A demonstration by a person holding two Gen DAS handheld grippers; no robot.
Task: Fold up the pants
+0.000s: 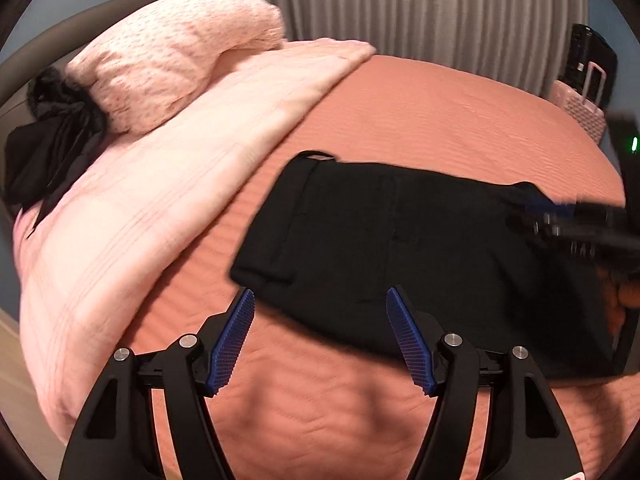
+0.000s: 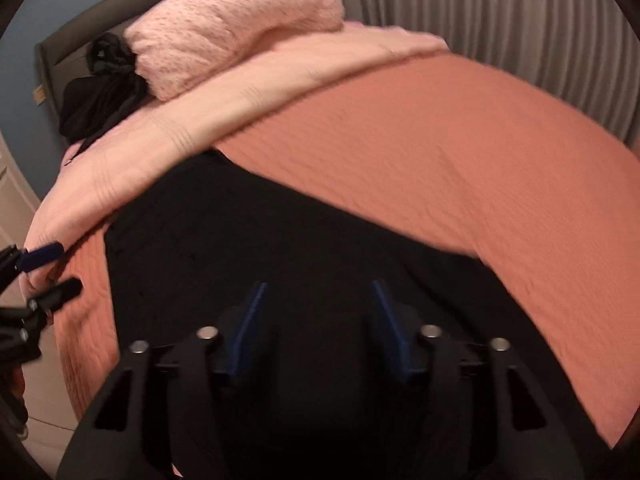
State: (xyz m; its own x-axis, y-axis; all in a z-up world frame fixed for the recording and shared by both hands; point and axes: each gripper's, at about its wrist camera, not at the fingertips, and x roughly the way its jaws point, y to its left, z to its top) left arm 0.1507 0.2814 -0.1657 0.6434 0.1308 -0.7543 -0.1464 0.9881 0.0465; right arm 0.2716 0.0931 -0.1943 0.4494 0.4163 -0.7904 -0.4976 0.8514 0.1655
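- Left gripper [image 1: 320, 300]: jaws wide, nothing between them; blue ribbed pads [image 1: 236, 336] bare; tips at the near edge of the pants [image 1: 400, 248], whether touching or just above cannot be told
- Right gripper [image 2: 318, 292]: jaws wide, empty; it hangs over the middle of the pants [image 2: 248, 248], black cloth filling the view beneath; contact cannot be told, frame blurred
- In the left view the right gripper [image 1: 560, 220] shows as a blurred shape over the far right part of the cloth; in the right view the left gripper [image 2: 48, 276] shows at the left edge, jaws apart, beside the cloth's left side
- Pants: black, lying flat on the bedspread [image 1: 440, 112] as a compact, roughly rectangular slab, apparently already folded at least once; waistband end with a pale label [image 1: 316, 157] toward the quilt [image 1: 160, 200]
- Handling, judged: soft and limp, fairly light, a thick weave, not fragile; layers may slide over each other; ribbed pads should grip well
- Where to hold, judged: pinch all layers at an edge or corner, one gripper per corner of the same short side, so the fold carries over evenly; a mid-panel pinch would lift only the top layer and bunch it
- Risk, judged: catching the bedspread together with the pants
- Beyond: pink pillow [image 1: 172, 60], dark bundle [image 1: 52, 148] at the headboard, grey curtain [image 1: 420, 8]
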